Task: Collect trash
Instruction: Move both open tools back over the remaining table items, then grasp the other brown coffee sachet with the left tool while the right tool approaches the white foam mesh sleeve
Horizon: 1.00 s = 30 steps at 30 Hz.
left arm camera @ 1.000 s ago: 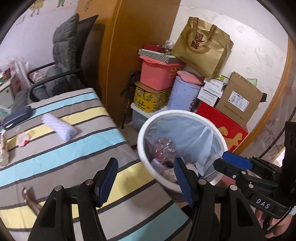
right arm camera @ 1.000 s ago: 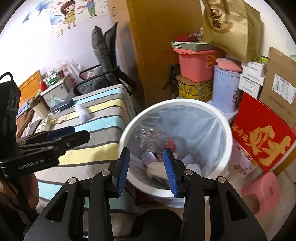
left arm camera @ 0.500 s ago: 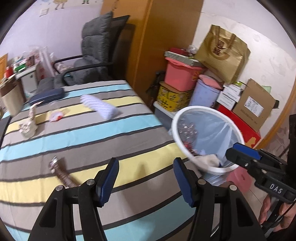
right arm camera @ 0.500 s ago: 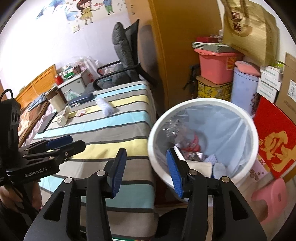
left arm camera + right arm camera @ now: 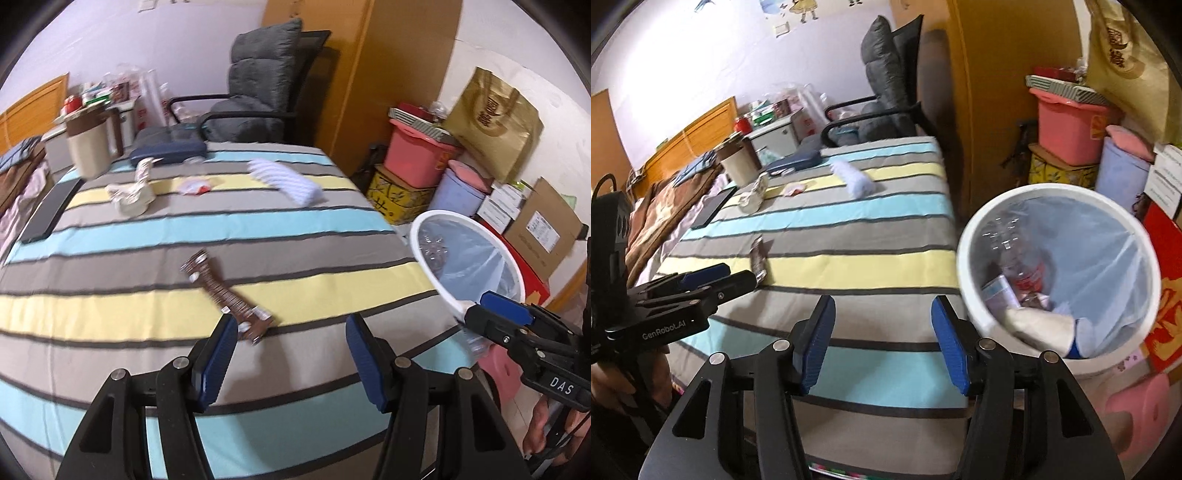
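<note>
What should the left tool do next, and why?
Probably ease the left tool forward and down onto the brown wrapper: it is open and empty, the wrapper lies loose on the striped bed just ahead, nearest of the litter.

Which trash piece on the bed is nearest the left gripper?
The brown wrapper, lying just ahead of the left gripper. The white crumpled wrapper, red-white scrap and white packet lie farther back.

The right gripper (image 5: 881, 339) hangs over the near edge of the striped table (image 5: 871, 266), jaws spread wide with nothing between them. The white bin (image 5: 971, 295), lined with a clear bag, stands right of the table and contains bottles and wrappers. The left gripper (image 5: 713, 278) sits at left, just beside a brown wrapper (image 5: 758, 254). A white crumpled wrapper (image 5: 855, 179) lies farther along the table.
</note>
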Available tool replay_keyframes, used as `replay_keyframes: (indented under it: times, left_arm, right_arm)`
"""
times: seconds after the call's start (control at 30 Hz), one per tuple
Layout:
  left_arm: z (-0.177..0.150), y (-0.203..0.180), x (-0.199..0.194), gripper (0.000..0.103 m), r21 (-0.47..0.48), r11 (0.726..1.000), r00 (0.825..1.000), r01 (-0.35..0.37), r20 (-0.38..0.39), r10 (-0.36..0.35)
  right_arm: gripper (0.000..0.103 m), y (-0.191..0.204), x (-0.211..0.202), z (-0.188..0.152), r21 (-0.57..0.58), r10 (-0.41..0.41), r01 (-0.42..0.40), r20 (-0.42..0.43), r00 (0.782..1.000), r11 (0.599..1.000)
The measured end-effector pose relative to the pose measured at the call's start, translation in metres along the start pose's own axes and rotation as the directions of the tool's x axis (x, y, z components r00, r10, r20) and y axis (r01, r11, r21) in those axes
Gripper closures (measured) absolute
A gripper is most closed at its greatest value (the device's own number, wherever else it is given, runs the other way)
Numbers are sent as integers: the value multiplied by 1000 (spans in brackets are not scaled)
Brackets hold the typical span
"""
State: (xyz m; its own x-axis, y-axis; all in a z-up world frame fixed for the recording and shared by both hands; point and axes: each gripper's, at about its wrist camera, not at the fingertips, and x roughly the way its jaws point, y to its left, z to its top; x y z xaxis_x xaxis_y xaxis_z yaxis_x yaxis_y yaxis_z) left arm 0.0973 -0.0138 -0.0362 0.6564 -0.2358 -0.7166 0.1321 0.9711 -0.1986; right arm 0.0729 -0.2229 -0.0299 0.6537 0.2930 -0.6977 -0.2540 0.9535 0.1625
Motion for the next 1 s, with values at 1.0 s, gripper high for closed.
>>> replay_keyframes:
  times: [1.0]
  left_arm:
    - [11, 30, 52, 71, -1, 986, 982, -169, -87, 168]
  right_arm:
    - [47, 16, 17, 10, 6, 38, -38, -47, 998, 999]
